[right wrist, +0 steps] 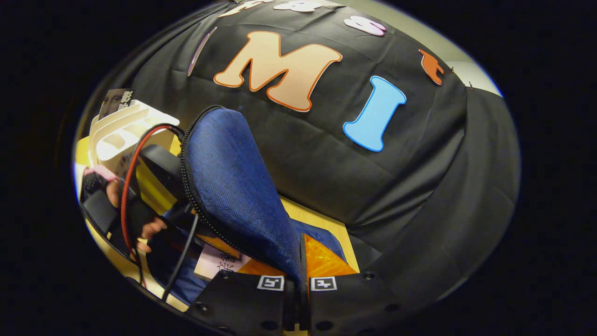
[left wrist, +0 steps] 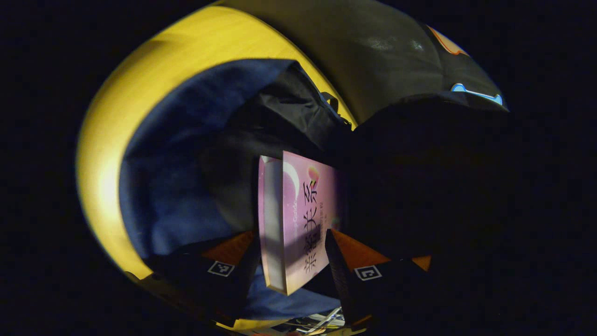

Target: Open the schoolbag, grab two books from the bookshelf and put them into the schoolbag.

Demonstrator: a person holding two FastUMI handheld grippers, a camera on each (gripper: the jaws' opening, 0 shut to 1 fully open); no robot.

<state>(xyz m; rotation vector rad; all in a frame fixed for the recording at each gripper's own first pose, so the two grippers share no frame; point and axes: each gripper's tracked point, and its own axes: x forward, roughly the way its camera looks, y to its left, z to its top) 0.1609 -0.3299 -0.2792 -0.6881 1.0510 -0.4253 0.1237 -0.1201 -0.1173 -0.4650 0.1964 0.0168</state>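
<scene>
Left gripper view: the left gripper (left wrist: 293, 261) points down into the mouth of the blue schoolbag (left wrist: 163, 186), which lies on a yellow wooden table (left wrist: 140, 79). Its two fingers are spread just as far as the book is thick and pinch a pink book (left wrist: 298, 219) between them, one finger on each cover, spine edge toward the camera. The far end of the book sits against the bag's dark lining (left wrist: 280, 116) (how deep it reaches inside cannot be told). The right half of this view is very dark; a black cloth wall (left wrist: 382, 60) stands beyond the table.

Right gripper view: the right gripper (right wrist: 297, 284) is raised and holds up the bag's blue flap (right wrist: 233, 186), fingers pressed together on the fabric, the zipper edge running down the flap's left side. Below and to the left a hand (right wrist: 140, 214) grips the other gripper, with red and black cables looping past it; a corner of the pink book shows beneath. Farther left stands a white bookshelf (right wrist: 126, 130) with one book (right wrist: 116, 100) upright in it. The black cloth wall (right wrist: 396, 186) backs the table
</scene>
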